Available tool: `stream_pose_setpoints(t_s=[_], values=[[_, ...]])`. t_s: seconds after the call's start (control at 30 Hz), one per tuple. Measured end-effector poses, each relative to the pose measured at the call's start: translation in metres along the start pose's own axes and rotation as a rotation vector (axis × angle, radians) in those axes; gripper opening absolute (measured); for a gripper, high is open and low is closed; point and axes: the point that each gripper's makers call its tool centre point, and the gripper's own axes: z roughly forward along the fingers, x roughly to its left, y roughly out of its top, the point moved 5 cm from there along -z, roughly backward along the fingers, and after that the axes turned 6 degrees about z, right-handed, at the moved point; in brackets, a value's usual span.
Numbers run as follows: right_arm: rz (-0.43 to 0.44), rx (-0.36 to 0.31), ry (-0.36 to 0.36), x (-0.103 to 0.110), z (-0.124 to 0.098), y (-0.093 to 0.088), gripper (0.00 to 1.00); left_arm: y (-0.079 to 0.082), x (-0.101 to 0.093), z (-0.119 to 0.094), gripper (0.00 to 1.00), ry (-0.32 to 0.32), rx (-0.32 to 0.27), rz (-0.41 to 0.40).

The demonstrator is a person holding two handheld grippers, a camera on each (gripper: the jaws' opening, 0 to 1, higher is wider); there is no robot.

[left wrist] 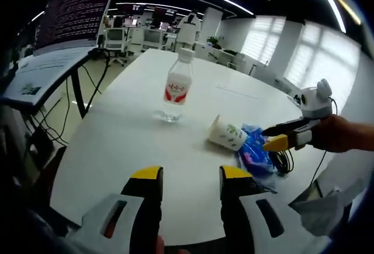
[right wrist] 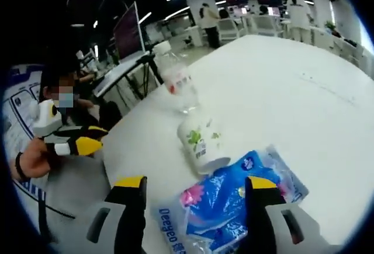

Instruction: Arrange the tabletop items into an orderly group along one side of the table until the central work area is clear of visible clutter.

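Cables point(left wrist: 285, 162) half-hide behind the blue tissue pack point(left wrist: 255, 152) at the white table's point(left wrist: 146, 149) right edge, and print on the pack reads only partly. Right gripper point(right wrist: 197, 187) hangs over that pack, jaws spread wide on either side, gripping nothing. Paper cup point(right wrist: 201, 140) lies tipped, touching the pack; water bottle point(left wrist: 177, 87) stands upright just beyond it. Left gripper point(left wrist: 191, 175) hovers open over bare tabletop near the front edge, broad clear surface ahead.

bottle point(left wrist: 177, 86) standing behind tipped cup point(left wrist: 227, 134), packet point(left wrist: 255, 153) beside cup
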Motion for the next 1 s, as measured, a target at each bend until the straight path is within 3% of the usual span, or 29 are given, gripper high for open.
stream_pose_setpoints(t_s=[0.33,0.67,0.87,1.0], values=[[0.029,0.006,-0.031,0.000,0.021,0.019,0.65,0.002,0.001,0.000,0.37,0.000,-0.002,0.000],[-0.008,0.067,-0.026,-0.001,0.043,0.019,0.63,0.003,0.002,0.000,0.37,0.000,0.000,-0.002],[-0.295,0.248,-0.108,-0.004,0.052,0.006,0.58,0.003,0.003,0.003,0.38,-0.003,0.000,-0.008],[-0.329,0.238,-0.099,0.001,0.060,0.012,0.57,0.002,0.004,0.003,0.38,-0.007,0.000,-0.010]])
